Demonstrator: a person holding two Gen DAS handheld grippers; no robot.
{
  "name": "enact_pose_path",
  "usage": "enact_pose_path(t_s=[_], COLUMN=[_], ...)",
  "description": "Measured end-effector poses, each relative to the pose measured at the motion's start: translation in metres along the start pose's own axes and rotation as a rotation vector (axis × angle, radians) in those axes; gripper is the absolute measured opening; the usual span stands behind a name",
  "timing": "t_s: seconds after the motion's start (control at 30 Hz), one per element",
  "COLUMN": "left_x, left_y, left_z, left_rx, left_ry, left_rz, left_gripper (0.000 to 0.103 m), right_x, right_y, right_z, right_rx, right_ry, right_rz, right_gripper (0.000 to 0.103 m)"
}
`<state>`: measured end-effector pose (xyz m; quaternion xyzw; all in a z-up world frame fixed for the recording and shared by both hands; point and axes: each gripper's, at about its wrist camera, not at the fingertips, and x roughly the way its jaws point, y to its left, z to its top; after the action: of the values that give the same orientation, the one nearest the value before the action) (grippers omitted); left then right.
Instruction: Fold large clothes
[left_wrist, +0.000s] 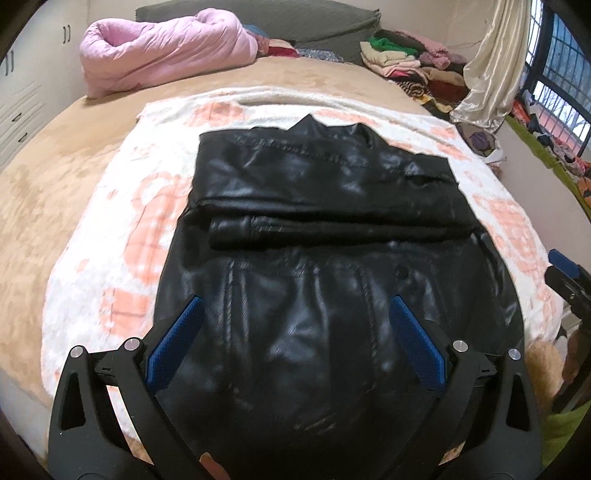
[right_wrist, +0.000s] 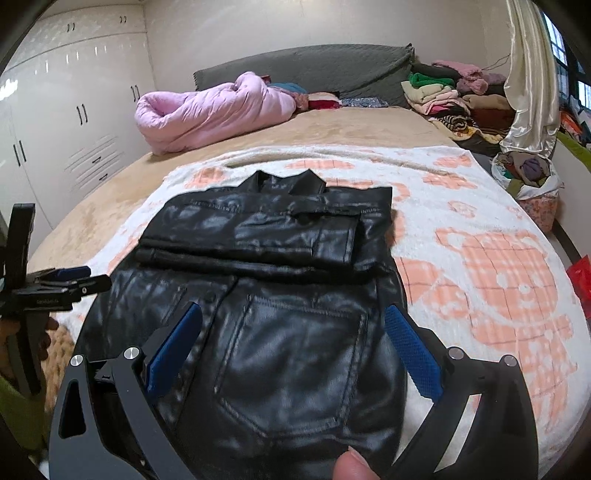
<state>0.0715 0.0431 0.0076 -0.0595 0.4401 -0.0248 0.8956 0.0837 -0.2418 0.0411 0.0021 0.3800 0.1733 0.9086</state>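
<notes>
Looking along your left gripper (left_wrist: 295, 306), you see its blue pads (left_wrist: 177, 341) spread wide with nothing caught between them, poised over the near half of the black leather jacket (left_wrist: 314, 258). That jacket lies flat on a white blanket with peach bear prints (left_wrist: 110, 229), which covers the near part of a tan bed (left_wrist: 44, 177). Its sleeves are folded across the chest in a thick band, and the collar points toward the far end of the bed. A rolled pink quilt (left_wrist: 162, 48) rests at the head of the bed, with a grey headboard (left_wrist: 295, 18) behind it. To the right sits a heap of folded clothes (left_wrist: 413, 62) beside a pale curtain (left_wrist: 487, 70). At the right edge, your right gripper (left_wrist: 567, 273) shows only in part.

From your right wrist, your right gripper (right_wrist: 293, 319) also stands wide open and holds nothing. Its fingers frame the jacket's (right_wrist: 266, 295) stitched lower pocket, one pad near the button placket and the other by the garment's right edge over the blanket (right_wrist: 480, 266). The folded sleeve band lies beyond the fingertips. Your left gripper (right_wrist: 64, 277) hangs at the left edge, above the jacket's near left corner; from this side you cannot tell how far apart its fingers are. White wardrobe doors (right_wrist: 74, 122) fill the wall to the left, and the pink quilt (right_wrist: 214, 110) lies past the jacket.
</notes>
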Motion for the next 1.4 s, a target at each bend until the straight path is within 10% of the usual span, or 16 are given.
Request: enact_pose_path(t_s=[0.73,0.9,1.17,1.4], left_x=[-0.003,0.002,-0.004,0.002], left_y=[0.077,0.089,0.092,0.097], left_z=[-0.079,-0.095,-0.109,-0.121], left_rx=[-0.038,-0.08,-0.076,-0.102], left_ry=[0.136,0.184,0.198,0.222], left_rz=[0.016,-0.05,-0.082,-0.112], left_gripper=[0.093,0.049,0.044,0.047], right_x=[0.005,0.014,0.025,0.013], right_y=[-0.039,-0.048,-0.05,-0.052], right_z=[-0.109,-0.118,-0.132,-0.134], right_rx=[0.006,0.042,0.048,0.032], right_ry=[0.288,0.352,0.434,0.4], right_rz=[-0.011,0.0,0.038,0.061], right_gripper=[0.099,0.099,0.098,0.037])
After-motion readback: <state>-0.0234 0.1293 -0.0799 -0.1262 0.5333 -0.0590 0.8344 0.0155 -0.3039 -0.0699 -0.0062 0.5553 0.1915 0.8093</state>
